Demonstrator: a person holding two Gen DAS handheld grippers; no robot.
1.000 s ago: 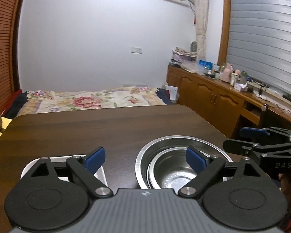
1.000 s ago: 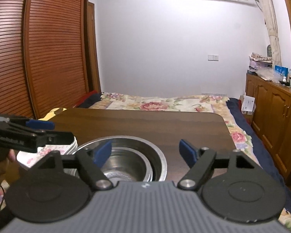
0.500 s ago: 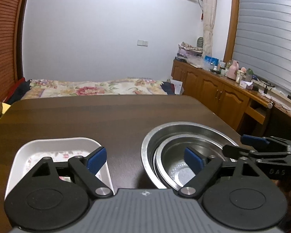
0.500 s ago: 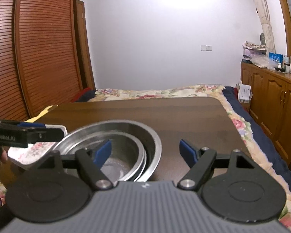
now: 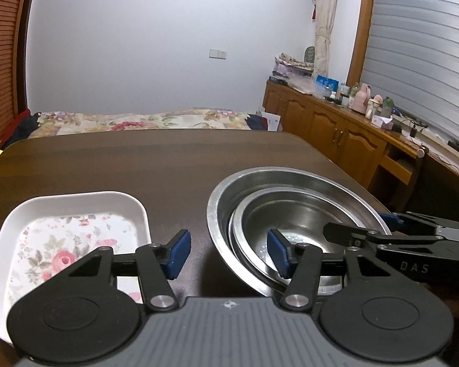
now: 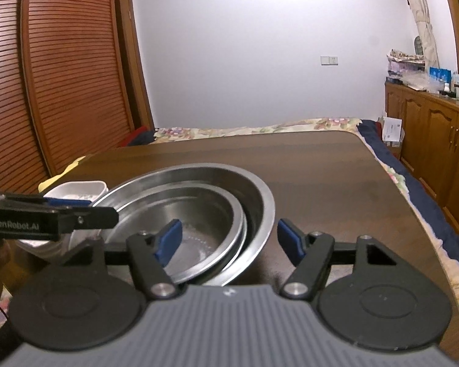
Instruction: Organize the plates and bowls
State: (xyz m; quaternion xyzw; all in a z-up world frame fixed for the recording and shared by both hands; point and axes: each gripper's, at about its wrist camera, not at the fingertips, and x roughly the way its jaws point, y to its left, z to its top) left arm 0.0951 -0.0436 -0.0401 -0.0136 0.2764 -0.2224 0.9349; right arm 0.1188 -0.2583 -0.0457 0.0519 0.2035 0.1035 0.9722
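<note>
Large steel bowl (image 5: 290, 180) on dark wood table (image 5: 137, 159), upright, mouth up; smaller steel bowl (image 5: 293, 214) nested inside, off-centre twd near rim. White floral rect. plate (image 5: 76, 202) flat just beside bowls on their left, apart from them, long axis running away from cam.

L gripper (image 5: 228, 255): jaws just been closing, apart, straddling big bowl's left rim, pads not pressing.

R gripper (image 6: 229, 241): jaws just been closing, apart, straddling right rim of both bowls, no clamp.

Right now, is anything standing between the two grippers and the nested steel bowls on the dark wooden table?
Nothing visible blocks them. The left gripper and right gripper, jaws just closing, straddle opposite rims of the nested steel bowls. The white floral rectangular dish sits apart, to the left.
</note>
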